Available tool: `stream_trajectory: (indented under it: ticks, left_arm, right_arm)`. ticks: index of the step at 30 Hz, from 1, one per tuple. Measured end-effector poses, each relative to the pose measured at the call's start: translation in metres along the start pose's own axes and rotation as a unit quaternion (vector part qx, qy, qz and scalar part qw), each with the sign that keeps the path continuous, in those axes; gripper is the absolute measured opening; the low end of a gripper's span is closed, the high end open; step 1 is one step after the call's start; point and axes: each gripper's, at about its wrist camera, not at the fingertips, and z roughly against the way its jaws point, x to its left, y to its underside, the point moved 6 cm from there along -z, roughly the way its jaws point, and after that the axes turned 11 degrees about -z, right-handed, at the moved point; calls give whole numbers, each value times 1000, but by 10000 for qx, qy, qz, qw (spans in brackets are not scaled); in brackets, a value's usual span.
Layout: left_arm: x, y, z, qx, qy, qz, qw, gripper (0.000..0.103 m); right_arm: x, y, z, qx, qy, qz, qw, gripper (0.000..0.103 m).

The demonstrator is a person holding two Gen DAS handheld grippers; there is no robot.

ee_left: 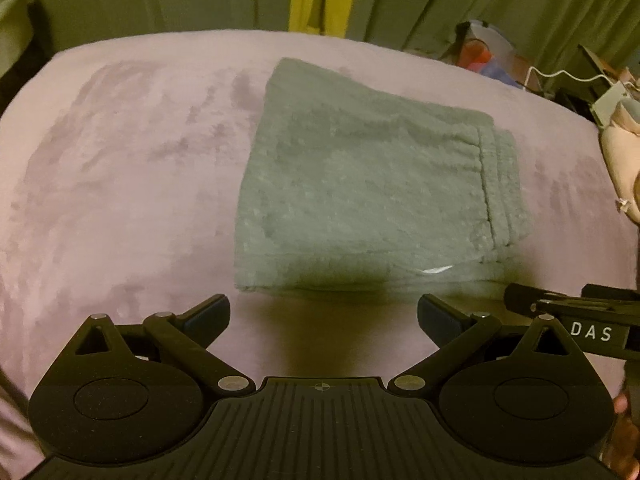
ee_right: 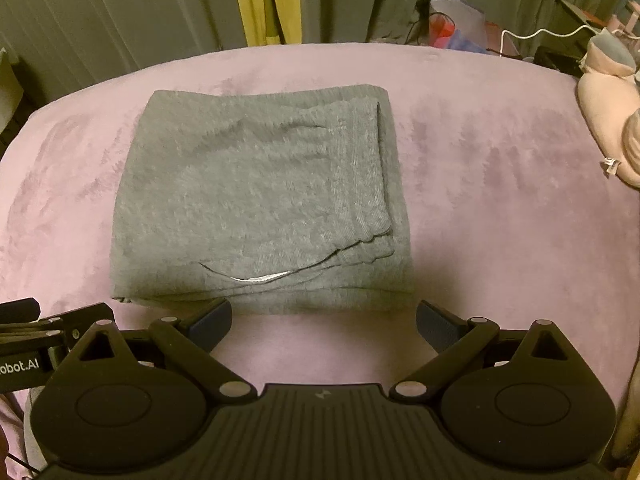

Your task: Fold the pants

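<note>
The grey pants (ee_left: 360, 184) lie folded into a compact rectangle on the pink bed cover (ee_left: 120, 184); they also show in the right wrist view (ee_right: 256, 200), with the waistband layers stacked at the right side and a pale label at the near edge. My left gripper (ee_left: 324, 320) is open and empty, just short of the pants' near edge. My right gripper (ee_right: 324, 324) is open and empty, its fingers at the near edge of the pants, apart from the cloth. The right gripper also shows at the right of the left wrist view (ee_left: 576, 316).
A pink and grey soft toy (ee_right: 612, 104) lies at the bed's right edge. Bags and a white cable (ee_right: 452, 24) sit behind the bed against green curtains (ee_right: 120, 12). The left gripper's body (ee_right: 28, 340) shows at the left of the right wrist view.
</note>
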Motion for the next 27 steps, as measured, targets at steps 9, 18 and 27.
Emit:
stream_trajectory:
  ticks: [9,18,27]
  left_arm:
    - [-4,-2,-5,42,54,-28,10000,103]
    - [-7,-5,-7,11,87,-55,9999,103]
    - [-8,-9,-9,-7,118,-69,9999,103]
  right_arm:
    - [-7,0,-6,69,0,-113,9999,99]
    - [-9,-2,-7,47,31,-158,9999,99]
    - [-10,-6,-9,51,-19,-205,9998,99]
